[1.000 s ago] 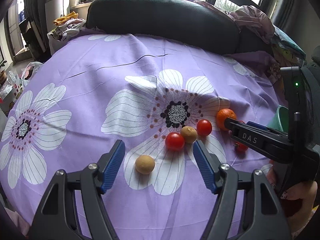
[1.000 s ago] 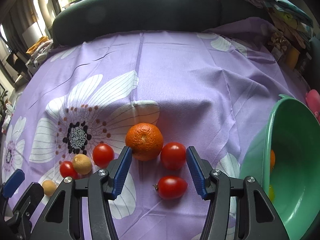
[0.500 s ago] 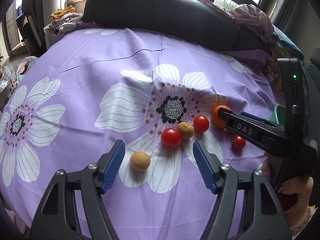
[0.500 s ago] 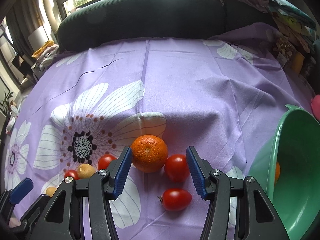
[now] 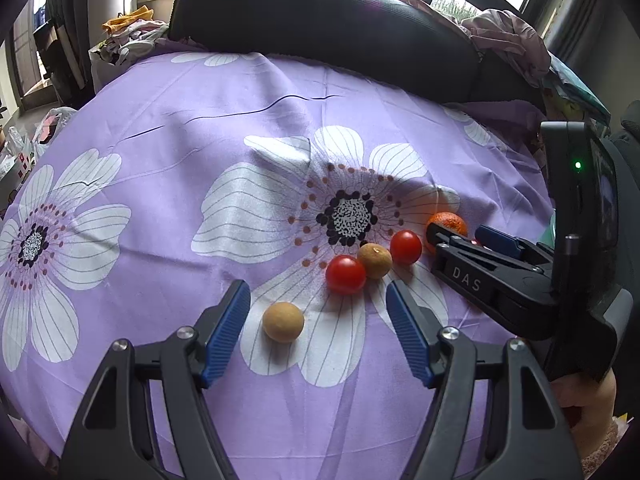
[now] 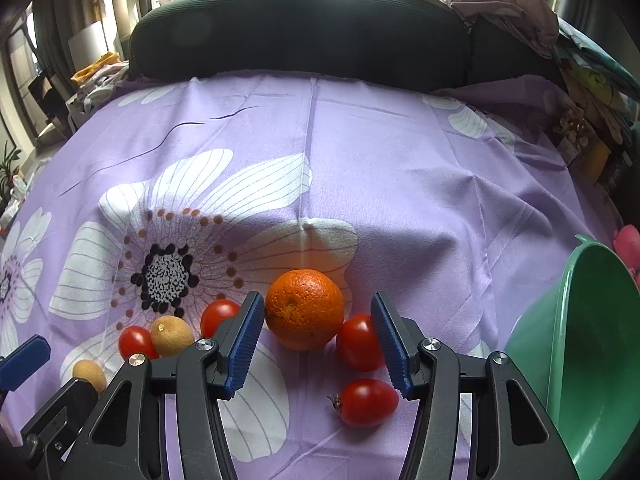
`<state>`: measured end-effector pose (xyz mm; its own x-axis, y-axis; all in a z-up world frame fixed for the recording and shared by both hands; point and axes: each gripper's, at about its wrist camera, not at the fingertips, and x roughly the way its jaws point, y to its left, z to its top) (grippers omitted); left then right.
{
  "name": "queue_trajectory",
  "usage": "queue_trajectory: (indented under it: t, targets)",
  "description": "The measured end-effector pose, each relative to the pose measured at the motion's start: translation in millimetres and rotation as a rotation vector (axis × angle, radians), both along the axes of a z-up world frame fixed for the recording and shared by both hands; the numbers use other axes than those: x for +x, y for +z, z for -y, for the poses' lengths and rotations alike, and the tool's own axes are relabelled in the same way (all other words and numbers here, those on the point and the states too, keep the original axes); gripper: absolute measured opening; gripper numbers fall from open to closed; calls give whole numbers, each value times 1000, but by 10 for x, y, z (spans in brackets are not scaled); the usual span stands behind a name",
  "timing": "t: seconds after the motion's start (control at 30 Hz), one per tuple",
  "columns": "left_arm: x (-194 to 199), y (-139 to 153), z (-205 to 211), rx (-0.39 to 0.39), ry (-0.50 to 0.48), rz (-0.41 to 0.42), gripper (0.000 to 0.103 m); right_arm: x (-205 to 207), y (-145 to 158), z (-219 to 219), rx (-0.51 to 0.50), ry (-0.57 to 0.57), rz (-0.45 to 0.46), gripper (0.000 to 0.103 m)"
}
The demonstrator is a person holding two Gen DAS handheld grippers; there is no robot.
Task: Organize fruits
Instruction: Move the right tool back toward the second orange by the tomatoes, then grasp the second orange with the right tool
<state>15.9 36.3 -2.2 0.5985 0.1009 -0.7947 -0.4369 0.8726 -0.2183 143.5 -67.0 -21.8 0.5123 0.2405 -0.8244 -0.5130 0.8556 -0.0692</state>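
Note:
An orange (image 6: 304, 314) lies on the purple flowered cloth (image 6: 360, 168), just beyond my open right gripper (image 6: 318, 322). Two red tomatoes (image 6: 358, 342) (image 6: 366, 402) lie between its fingers. To the left lie another tomato (image 6: 218, 314), a tan longan (image 6: 171, 335), a tomato (image 6: 136, 342) and a second longan (image 6: 90, 374). In the left wrist view my open left gripper (image 5: 318, 304) hovers low with a longan (image 5: 283, 322) between its fingers; a tomato (image 5: 345, 274), longan (image 5: 375, 260), tomato (image 5: 405, 247) and the orange (image 5: 446, 226) lie ahead.
A green bowl (image 6: 580, 344) stands at the right edge of the cloth. A dark cushion (image 6: 300, 36) backs the far side. Clothes and clutter (image 6: 500, 4) lie beyond. The right gripper's body (image 5: 520, 292) fills the right of the left wrist view.
My right gripper has moved forward and down, so the orange and two tomatoes sit closer to its fingers. My left gripper has eased forward towards the near longan.

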Motion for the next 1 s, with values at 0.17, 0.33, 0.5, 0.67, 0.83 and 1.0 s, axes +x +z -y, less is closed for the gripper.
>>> queue_trajectory:
  t: [0.17, 0.33, 0.5, 0.67, 0.83, 1.0]
  targets:
    - [4, -3, -17, -13, -6, 4, 71, 18, 1, 15, 6, -14, 12, 56]
    - [-27, 9, -67, -20, 15, 10, 71, -2, 57, 111, 89, -40, -34, 36]
    - [-35, 19, -107, -37, 21, 18, 71, -53, 167, 271, 197, -11, -94, 36]
    - [-43, 28, -142, -39, 29, 22, 71, -284, 313, 487, 321, 79, -196, 36]
    - [-27, 11, -117, -25, 29, 12, 71, -434, 125, 472, 275, 154, -313, 36]
    - [-9, 14, -28, -7, 7, 10, 71, -441, 45, 386, 230, 162, -332, 36]
